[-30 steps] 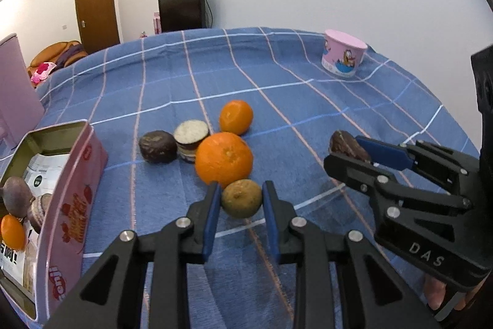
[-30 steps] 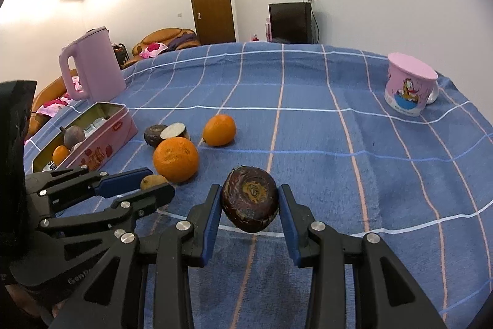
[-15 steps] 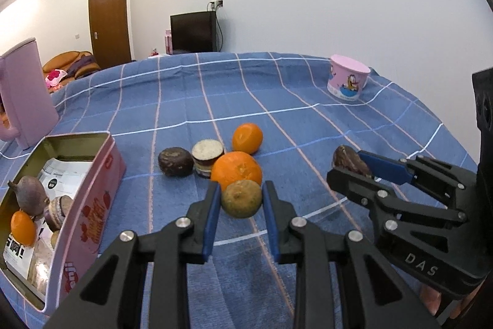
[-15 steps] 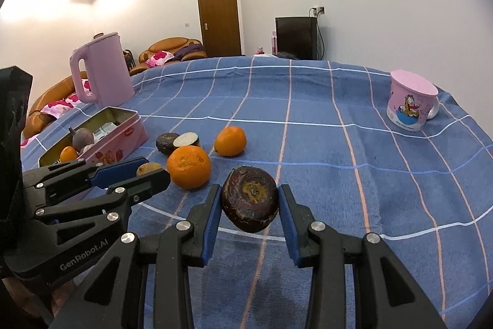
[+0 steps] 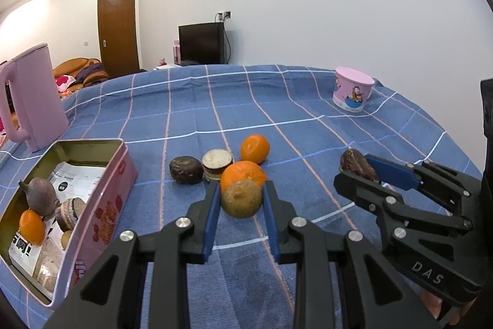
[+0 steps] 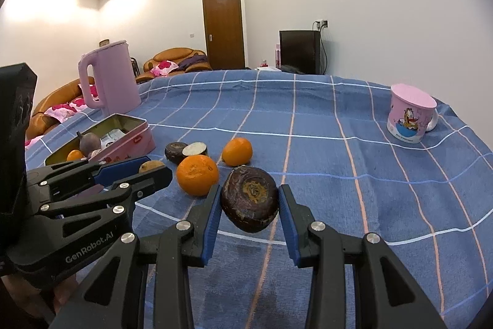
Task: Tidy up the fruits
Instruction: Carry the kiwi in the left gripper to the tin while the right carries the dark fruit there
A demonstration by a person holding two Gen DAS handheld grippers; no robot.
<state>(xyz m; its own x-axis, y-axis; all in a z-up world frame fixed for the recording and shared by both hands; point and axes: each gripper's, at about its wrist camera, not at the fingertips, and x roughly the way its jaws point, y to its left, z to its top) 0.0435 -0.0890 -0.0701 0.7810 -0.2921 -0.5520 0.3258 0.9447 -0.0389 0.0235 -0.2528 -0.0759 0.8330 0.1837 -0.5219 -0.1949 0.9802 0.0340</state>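
Note:
My left gripper (image 5: 241,202) is shut on a dull green-brown citrus fruit (image 5: 241,202), held above the blue cloth. My right gripper (image 6: 249,201) is shut on a dark purple-brown fruit (image 6: 249,199), also lifted; it shows at the right of the left wrist view (image 5: 357,164). On the cloth lie a large orange (image 5: 243,171), a smaller orange (image 5: 254,148), a dark round fruit (image 5: 186,169) and a cut one with a pale face (image 5: 217,159). A pink tin (image 5: 101,205) at the left holds several fruits.
A pink kettle (image 5: 34,100) stands behind the tin at the far left. A pink cartoon mug (image 5: 352,93) stands at the far right of the table (image 5: 277,100). Beyond the table are a sofa, a door and a black cabinet.
Both grippers have risen and tilted up with their fruits; the table fruits look lower and farther, and more of the room shows. Both grips are unchanged.

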